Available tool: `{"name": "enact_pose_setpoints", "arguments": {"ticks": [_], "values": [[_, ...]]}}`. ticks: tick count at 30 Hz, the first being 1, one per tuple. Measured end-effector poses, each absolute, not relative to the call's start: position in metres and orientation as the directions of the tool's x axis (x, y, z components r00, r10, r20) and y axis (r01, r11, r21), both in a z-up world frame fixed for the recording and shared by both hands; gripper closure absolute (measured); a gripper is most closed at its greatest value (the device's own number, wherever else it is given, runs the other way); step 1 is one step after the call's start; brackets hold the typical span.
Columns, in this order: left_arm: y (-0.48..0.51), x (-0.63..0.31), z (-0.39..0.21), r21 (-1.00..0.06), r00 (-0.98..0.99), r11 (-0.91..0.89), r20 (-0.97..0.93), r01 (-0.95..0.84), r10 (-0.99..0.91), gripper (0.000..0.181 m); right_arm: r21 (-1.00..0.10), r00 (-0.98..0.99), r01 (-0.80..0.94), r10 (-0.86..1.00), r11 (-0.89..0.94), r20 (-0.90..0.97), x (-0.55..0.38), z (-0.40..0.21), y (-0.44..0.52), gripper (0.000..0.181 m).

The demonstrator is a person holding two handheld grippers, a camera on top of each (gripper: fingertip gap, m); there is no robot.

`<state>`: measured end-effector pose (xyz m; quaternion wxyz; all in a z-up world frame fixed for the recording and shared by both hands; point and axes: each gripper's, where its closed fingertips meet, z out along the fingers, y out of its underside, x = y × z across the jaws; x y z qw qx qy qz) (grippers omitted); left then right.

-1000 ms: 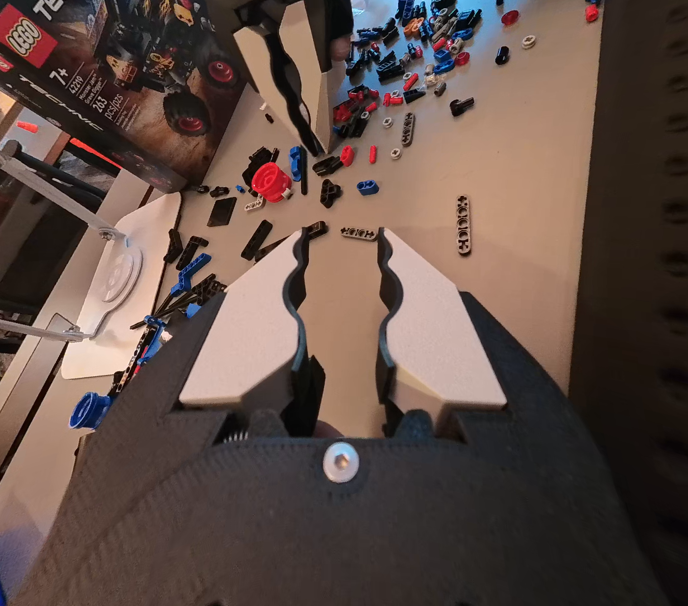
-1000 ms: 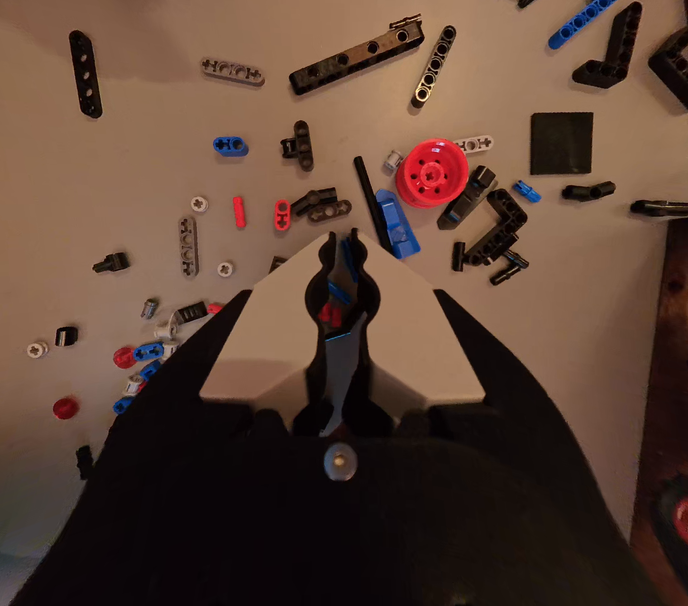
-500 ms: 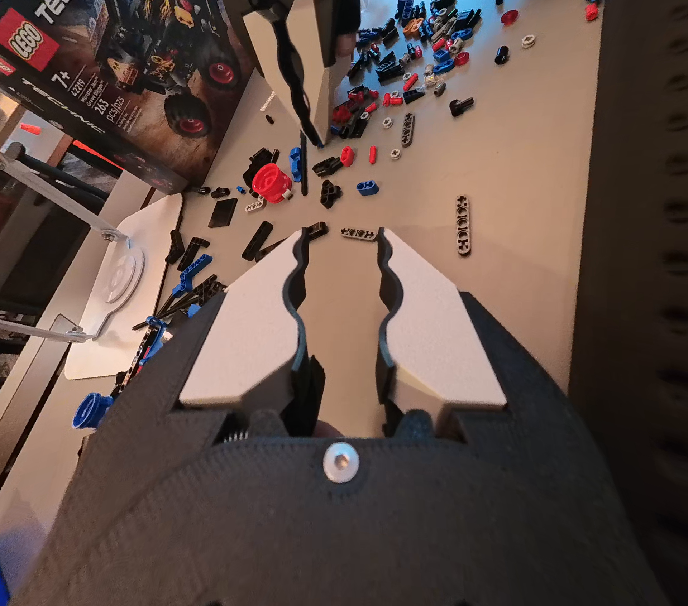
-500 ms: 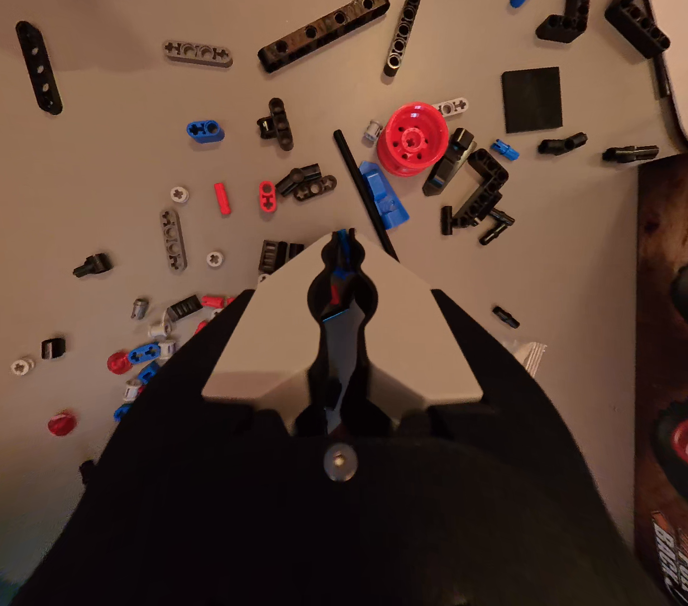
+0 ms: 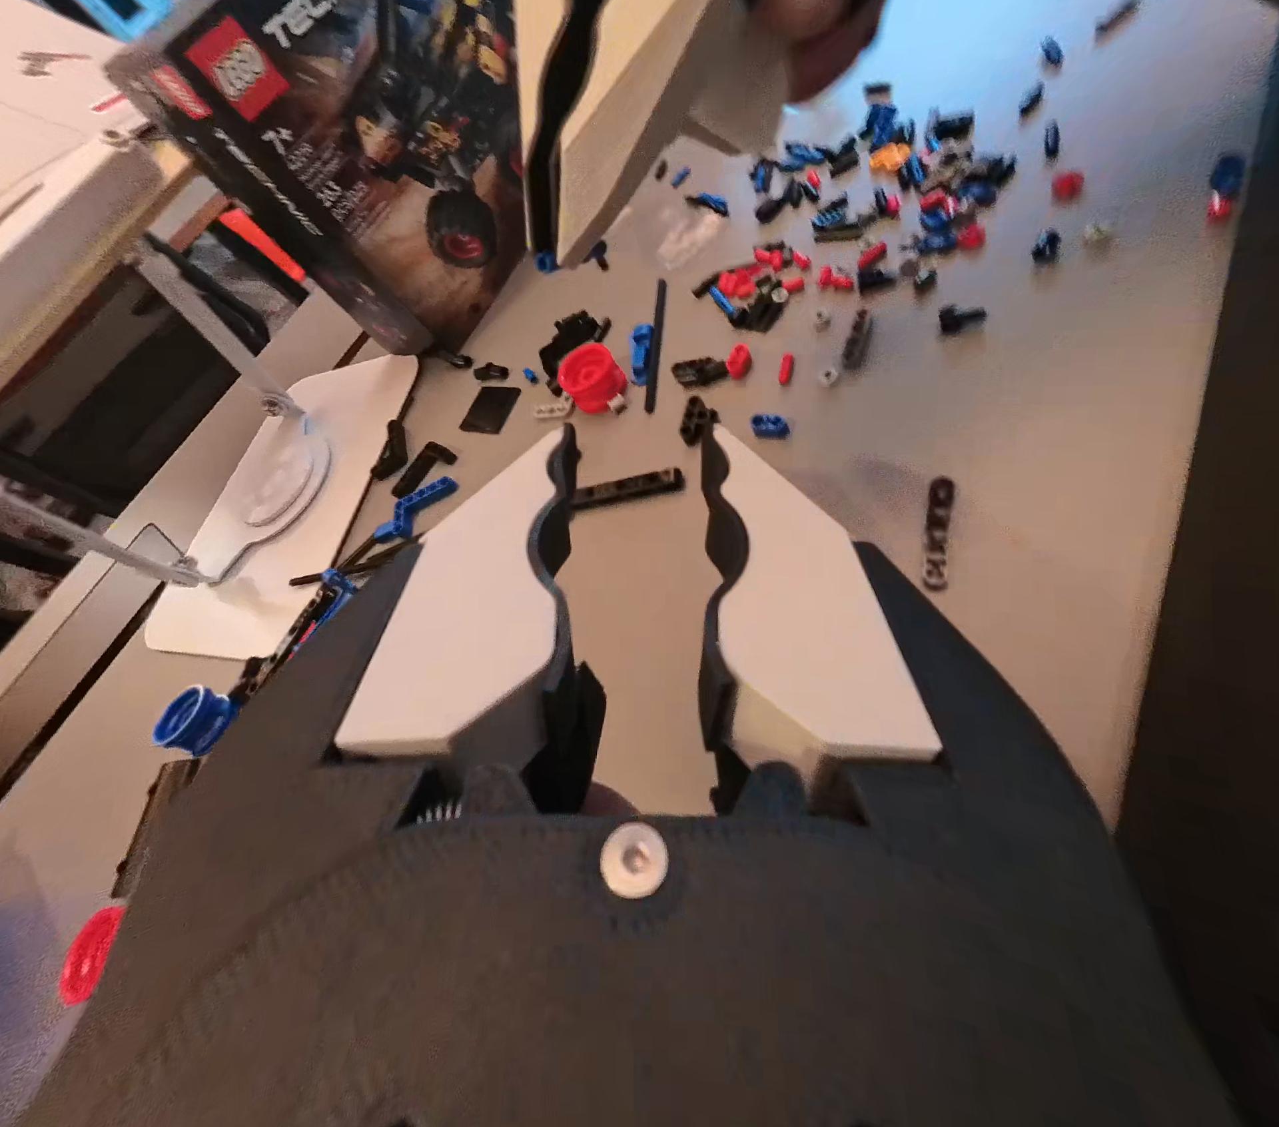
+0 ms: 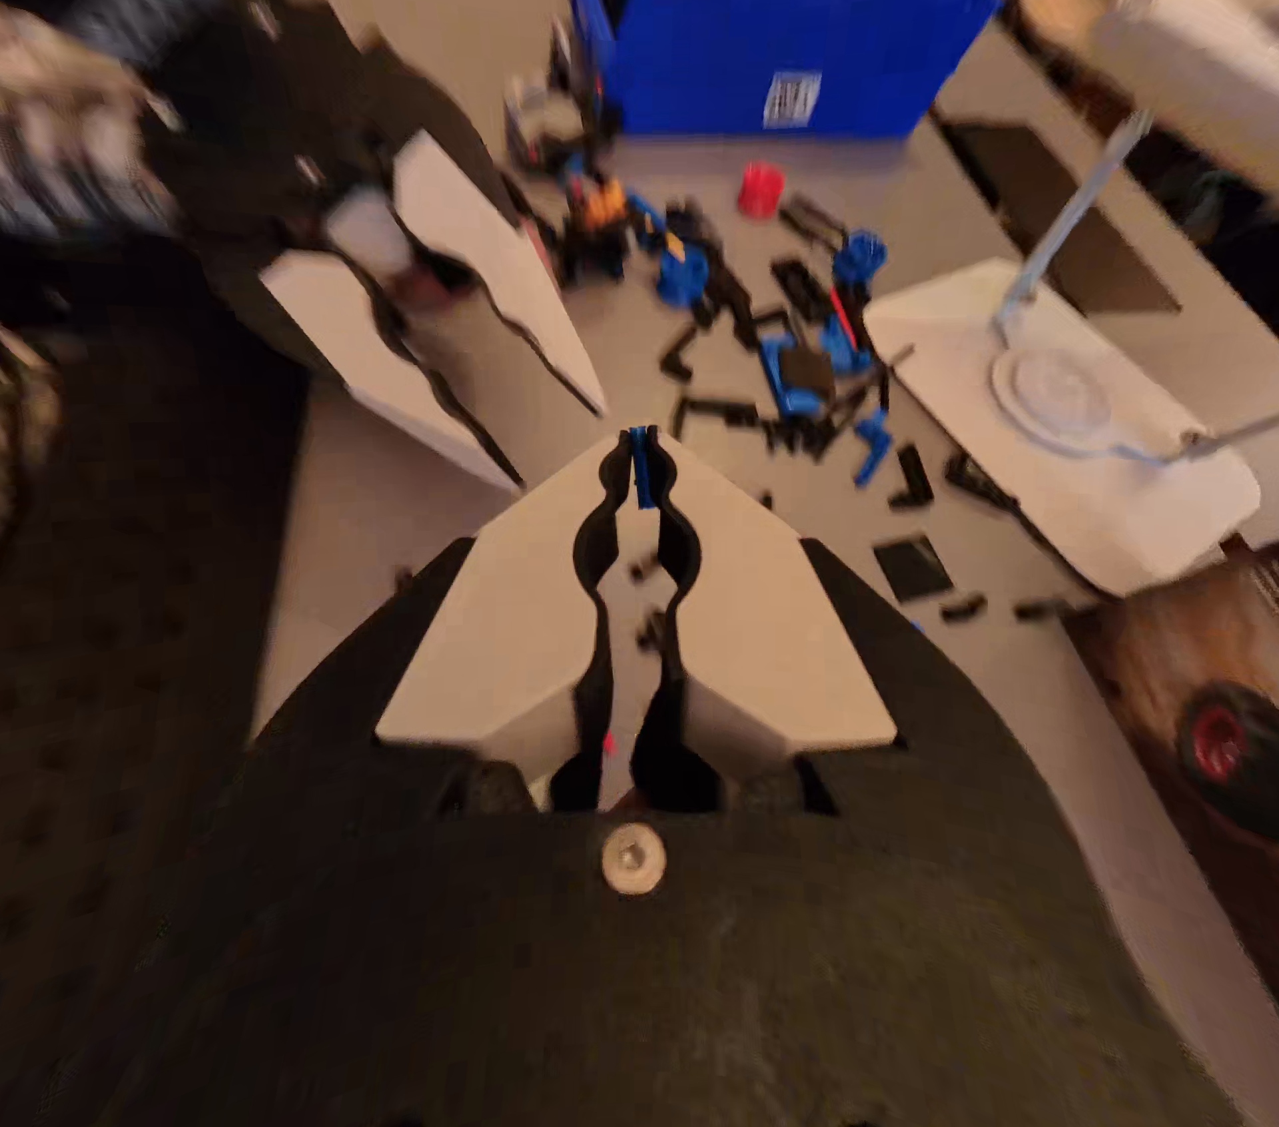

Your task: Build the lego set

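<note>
Loose Lego Technic parts lie scattered on the grey table (image 5: 969, 471). My right gripper (image 6: 643, 436) is shut on a small blue pin (image 6: 643, 467) and holds it in the air. In the left wrist view it hangs at the top (image 5: 547, 256) with the blue pin (image 5: 545, 262) at its tips. My left gripper (image 5: 637, 450) is open and empty above the table. It shows in the right wrist view (image 6: 557, 447), close to the left of the pin. A red wheel hub (image 5: 592, 377) lies just beyond its tips. A blue and black part-built assembly (image 6: 810, 360) lies farther off.
The Lego box (image 5: 346, 139) stands at the back left. A white lamp base (image 5: 277, 505) sits on the left. A blue bin (image 6: 761, 7) stands at the far end. A heap of small parts (image 5: 865, 215) lies at the back right. A blue hub (image 5: 190, 720) lies near left. Spacing between my two grippers at the tips: around 5 cm. The red wheel hub (image 5: 592, 377) is about equally far from each gripper, around 12 cm.
My right gripper has risen off the table with the blue pin and swung up toward my left gripper. My left gripper has stayed open and shifted a little.
</note>
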<state>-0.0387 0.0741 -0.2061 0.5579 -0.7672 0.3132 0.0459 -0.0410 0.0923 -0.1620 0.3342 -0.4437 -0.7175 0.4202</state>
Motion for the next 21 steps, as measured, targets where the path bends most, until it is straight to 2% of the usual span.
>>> {"name": "enact_pose_setpoints", "arguments": {"ticks": [3,8,10,13,18,21], "values": [[0.080,-0.038,-0.193,-0.886,0.850,-0.171,-0.335,-0.431,-0.406,0.147,-0.974,-0.400,0.218,0.916,0.067,-0.027,-0.047,-0.131,0.067,0.180],[0.080,-0.032,-0.166,-0.960,0.886,-0.097,-0.201,-0.263,-0.419,0.149,-0.986,-0.444,0.138,0.884,-0.095,-0.147,-0.049,-0.120,0.052,0.180],[0.080,-0.031,-0.160,-0.973,0.888,-0.077,-0.163,-0.216,-0.430,0.157,-0.983,-0.459,0.134,0.871,-0.127,-0.176,-0.049,-0.121,0.050,0.181],[0.079,-0.029,-0.159,-0.982,0.879,-0.079,-0.117,-0.172,-0.463,0.181,-0.977,-0.472,0.124,0.856,-0.175,-0.213,-0.049,-0.121,0.050,0.180],[0.078,-0.029,-0.153,-0.993,0.871,-0.054,-0.070,-0.109,-0.486,0.180,-0.969,-0.490,0.128,0.836,-0.210,-0.246,-0.049,-0.124,0.050,0.180],[0.078,-0.029,-0.150,-0.995,0.870,-0.041,-0.059,-0.090,-0.490,0.166,-0.965,-0.506,0.124,0.822,-0.229,-0.260,-0.047,-0.123,0.047,0.180]]}}
